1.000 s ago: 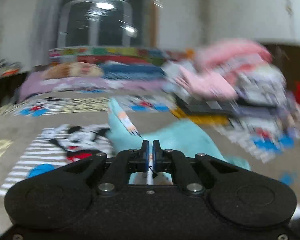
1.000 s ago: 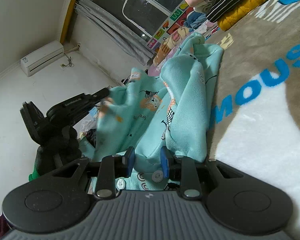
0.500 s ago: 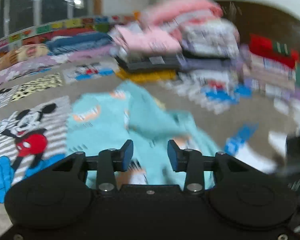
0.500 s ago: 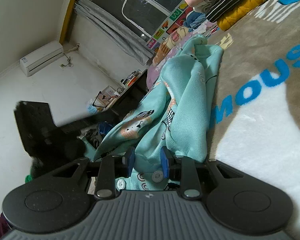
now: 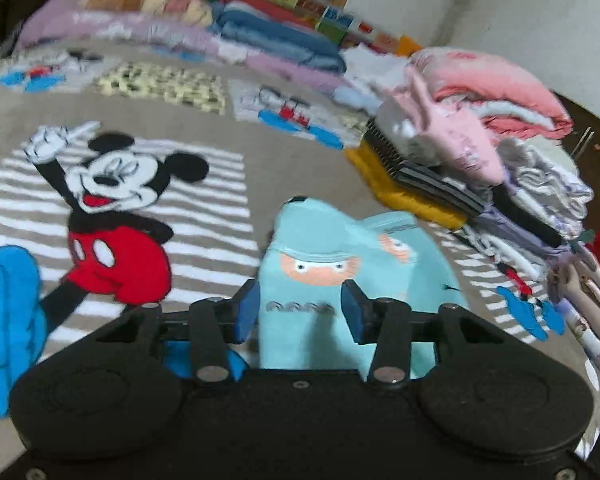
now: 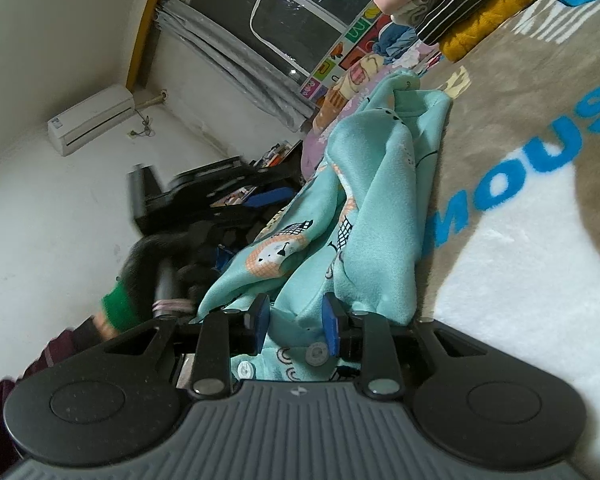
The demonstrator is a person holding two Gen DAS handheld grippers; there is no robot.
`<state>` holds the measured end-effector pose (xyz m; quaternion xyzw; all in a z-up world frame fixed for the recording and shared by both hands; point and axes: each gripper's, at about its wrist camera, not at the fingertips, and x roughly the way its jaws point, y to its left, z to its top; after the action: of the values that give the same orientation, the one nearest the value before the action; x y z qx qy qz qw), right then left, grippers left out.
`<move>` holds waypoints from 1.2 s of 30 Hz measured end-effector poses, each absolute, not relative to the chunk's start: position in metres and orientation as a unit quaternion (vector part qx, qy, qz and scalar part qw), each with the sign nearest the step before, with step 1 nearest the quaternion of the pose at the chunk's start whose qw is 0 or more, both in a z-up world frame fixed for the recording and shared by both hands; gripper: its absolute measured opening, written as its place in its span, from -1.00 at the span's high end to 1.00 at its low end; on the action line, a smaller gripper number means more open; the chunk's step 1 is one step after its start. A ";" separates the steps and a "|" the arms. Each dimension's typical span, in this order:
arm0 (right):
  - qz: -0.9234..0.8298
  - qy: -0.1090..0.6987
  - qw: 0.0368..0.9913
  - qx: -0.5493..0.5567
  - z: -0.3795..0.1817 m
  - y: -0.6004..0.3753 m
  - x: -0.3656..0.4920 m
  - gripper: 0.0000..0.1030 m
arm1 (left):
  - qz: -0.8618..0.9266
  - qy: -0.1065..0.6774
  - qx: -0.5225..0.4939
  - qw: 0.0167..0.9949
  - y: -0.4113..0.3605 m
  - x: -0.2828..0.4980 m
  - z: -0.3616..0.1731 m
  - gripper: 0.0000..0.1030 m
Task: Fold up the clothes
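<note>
1. We see our left gripper (image 5: 300, 312) with its blue pads set wide apart and nothing pinched; the teal garment (image 5: 340, 264) lies on the blanket straight ahead of it, one printed edge rising between the two pads without either visibly touching it.
2. Our right gripper (image 6: 296, 322) also has its pads apart, moderately wide; teal fabric (image 6: 364, 216) bunches into the gap and drapes away forward, but we cannot tell whether either pad presses it.
3. No container shows in either view.
4. Blue letters reading "MOUS" (image 6: 532, 168) run across the blanket (image 6: 520, 92) to the right of the right gripper; the word continues past the frame edge.
5. A Mickey Mouse print (image 5: 112, 216) on white stripes lies ahead-left of the left gripper.
6. A pile of clothes (image 5: 472, 152), pink on top, black-striped and mustard below, sits ahead-right of the left gripper, near the garment.
7. From the right wrist view, the left gripper, blurred, hangs to the left beside the fabric, held by a gloved hand (image 6: 140, 272) with a green cuff.
8. An air conditioner (image 6: 90, 124) hangs on the wall far left.
</note>
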<state>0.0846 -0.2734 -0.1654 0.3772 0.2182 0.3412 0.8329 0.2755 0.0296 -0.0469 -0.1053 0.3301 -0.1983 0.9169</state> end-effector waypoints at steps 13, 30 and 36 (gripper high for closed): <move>0.356 0.212 0.826 0.383 -0.168 -0.275 0.086 0.41 | -0.220 0.376 -0.077 0.897 0.019 0.325 -0.051 0.75; 0.350 0.213 0.830 0.378 -0.167 -0.274 0.084 0.43 | -0.128 0.151 -0.096 0.976 0.101 0.196 0.051 0.92; 0.346 0.213 0.833 0.376 -0.167 -0.273 0.085 0.44 | -0.063 0.104 -0.123 0.985 0.150 0.154 0.060 0.92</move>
<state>0.0845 -0.2727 -0.1667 0.3756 0.2128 0.3461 0.8330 0.1538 0.1498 0.0599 -0.1234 0.1039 -0.0634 0.9849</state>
